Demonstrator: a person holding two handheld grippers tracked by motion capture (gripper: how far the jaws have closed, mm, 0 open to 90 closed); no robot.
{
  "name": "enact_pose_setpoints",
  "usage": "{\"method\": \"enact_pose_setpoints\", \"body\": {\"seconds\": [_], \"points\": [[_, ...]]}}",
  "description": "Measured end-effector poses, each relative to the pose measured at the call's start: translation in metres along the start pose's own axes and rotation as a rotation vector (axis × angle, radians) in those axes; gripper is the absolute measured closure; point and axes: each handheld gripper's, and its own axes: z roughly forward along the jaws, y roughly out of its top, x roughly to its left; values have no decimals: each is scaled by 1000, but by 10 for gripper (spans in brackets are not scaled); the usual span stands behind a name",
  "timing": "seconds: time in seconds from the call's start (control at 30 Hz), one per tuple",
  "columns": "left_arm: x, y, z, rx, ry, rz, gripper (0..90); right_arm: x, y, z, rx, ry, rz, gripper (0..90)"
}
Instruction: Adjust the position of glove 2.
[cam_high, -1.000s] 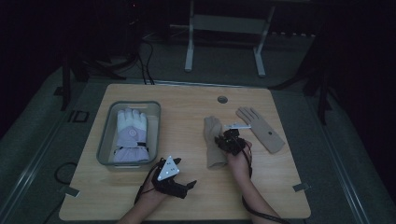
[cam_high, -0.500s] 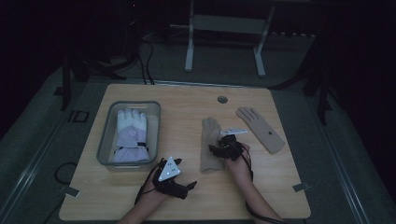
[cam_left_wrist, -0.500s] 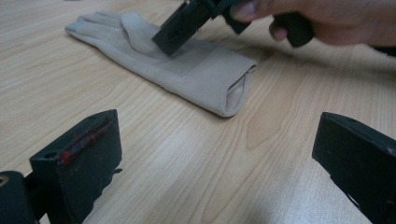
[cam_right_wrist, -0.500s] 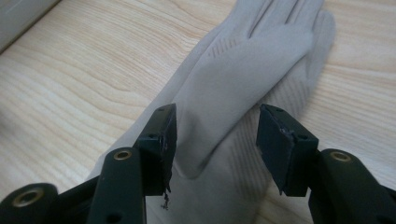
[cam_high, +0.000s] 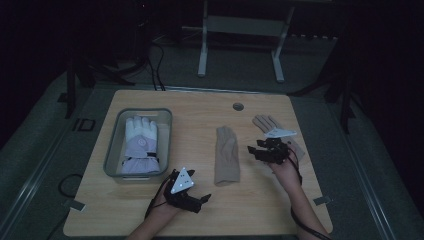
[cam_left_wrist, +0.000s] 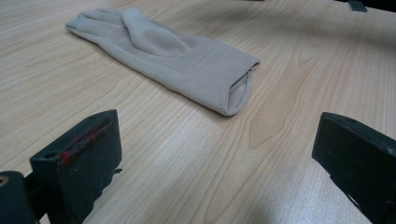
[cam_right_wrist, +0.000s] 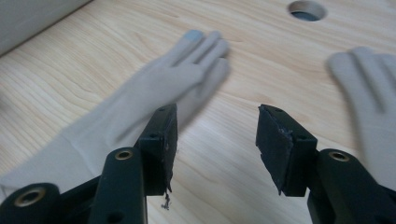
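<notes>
The beige glove (cam_high: 227, 155) lies flat on the pale wood-grain surface (cam_high: 200, 112), a soft knit of matt finish, fingers pointing away from the person and its open cuff toward them. It sits just to the left of the right claw (cam_high: 252, 150) and ahead and to the right of the left claw (cam_high: 206, 198), touching neither. In the left gripper view the same glove (cam_left_wrist: 168, 51) shows its thumb folded across the palm and a hemmed, slightly gaping cuff, well ahead of the jaws. In the right gripper view it (cam_right_wrist: 140, 102) runs beside and partly behind the left-hand jaw, one fingertip bearing a grey-blue patch.

Right claw (cam_right_wrist: 214, 135): jaws apart, nothing between them but bare wood (pad faces look worn and rough-edged). Left claw (cam_left_wrist: 210, 154): jaws spread wide, empty, low over the surface; one black pad carries red scuff marks.

A second beige glove (cam_high: 270, 125) of the same material lies just beyond the right claw, partly covered by it; its fingers (cam_right_wrist: 369, 88) appear blurred to the right of that claw's jaws. Farther off, left of the left claw, a grey translucent plastic bin (cam_high: 112, 150) with rounded corners holds a padded white-and-lilac glove (cam_high: 141, 145). A round cable hole (cam_high: 238, 106) lies beyond both beige gloves.
</notes>
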Motion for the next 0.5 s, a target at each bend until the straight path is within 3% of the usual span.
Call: {"method": "enact_pose_setpoints", "body": {"seconds": [0.07, 0.27, 0.4, 0.5], "points": [[0, 0, 0, 1, 1, -3, 18, -5, -1, -4, -1, -8, -3, 471], [0, 0, 0, 2, 0, -8, 18, -39, -6, -15, 18, -40, 6, 443], [1, 0, 1, 9, -1, -13, 18, -58, -8, -16, 28, -54, 31, 403], [0, 0, 0, 5, 0, -11, 18, -70, -9, -13, 35, -81, 21, 416]]}}
